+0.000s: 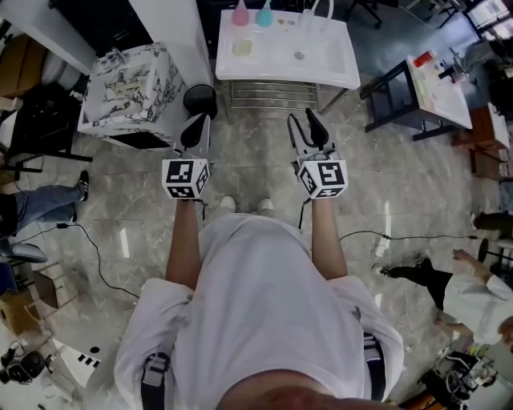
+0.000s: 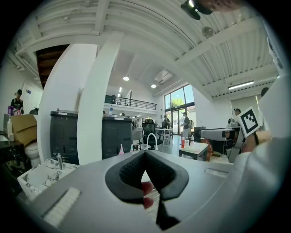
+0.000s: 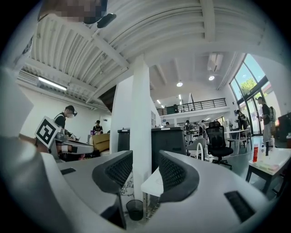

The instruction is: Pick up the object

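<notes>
A white table (image 1: pixel 329 70) stands ahead of me in the head view. On it are a pink bottle (image 1: pixel 240 14), a teal bottle (image 1: pixel 264 14), a flat yellowish piece (image 1: pixel 242 48) and a small round item (image 1: pixel 299 55). Both grippers hover level over the floor, short of the table's near edge. My left gripper (image 1: pixel 195 130) has its jaws together and holds nothing; in the left gripper view (image 2: pixel 145 153) the pads meet at the tip. My right gripper (image 1: pixel 307 128) is open with a clear gap, and nothing sits between its pads in the right gripper view (image 3: pixel 145 158).
A marbled white box (image 1: pixel 128 84) and a black round bin (image 1: pixel 199 100) stand at the left of the table. A dark-framed table (image 1: pixel 433 90) is at the right. Cables (image 1: pixel 96 250) cross the marble floor. People stand at both side edges.
</notes>
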`<state>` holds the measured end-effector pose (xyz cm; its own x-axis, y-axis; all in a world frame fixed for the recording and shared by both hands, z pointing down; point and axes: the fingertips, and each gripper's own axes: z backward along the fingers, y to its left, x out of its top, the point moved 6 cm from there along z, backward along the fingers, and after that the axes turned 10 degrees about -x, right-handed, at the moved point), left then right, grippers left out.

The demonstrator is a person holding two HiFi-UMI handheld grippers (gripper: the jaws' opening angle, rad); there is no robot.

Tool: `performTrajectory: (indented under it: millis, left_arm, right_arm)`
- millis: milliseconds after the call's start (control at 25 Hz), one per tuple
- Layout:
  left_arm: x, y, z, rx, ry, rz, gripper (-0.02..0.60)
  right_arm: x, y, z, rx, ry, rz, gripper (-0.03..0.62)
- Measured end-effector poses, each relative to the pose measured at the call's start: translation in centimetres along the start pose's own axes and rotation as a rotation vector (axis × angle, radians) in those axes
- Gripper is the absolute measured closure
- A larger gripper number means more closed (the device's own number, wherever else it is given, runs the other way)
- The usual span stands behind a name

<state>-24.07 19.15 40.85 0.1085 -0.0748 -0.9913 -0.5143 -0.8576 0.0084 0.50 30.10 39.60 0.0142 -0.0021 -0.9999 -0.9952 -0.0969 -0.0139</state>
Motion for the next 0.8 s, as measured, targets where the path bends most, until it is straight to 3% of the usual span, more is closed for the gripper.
performTrajectory:
  millis: [480, 800]
  left_arm:
    - [0.0, -1.2, -1.2, 0.017, 0.025, -0.008, 0.581]
    - [-0.2, -3.1, -2.7, 0.060, 0.057, -0.009, 0.581]
  right_arm:
    - [-0.7, -3.3, -0.1, -0.031, 0.022, -0.028, 0.164]
    - [-1.6, -7.8, -0.4, -0.007, 0.030, -0.043, 0.106]
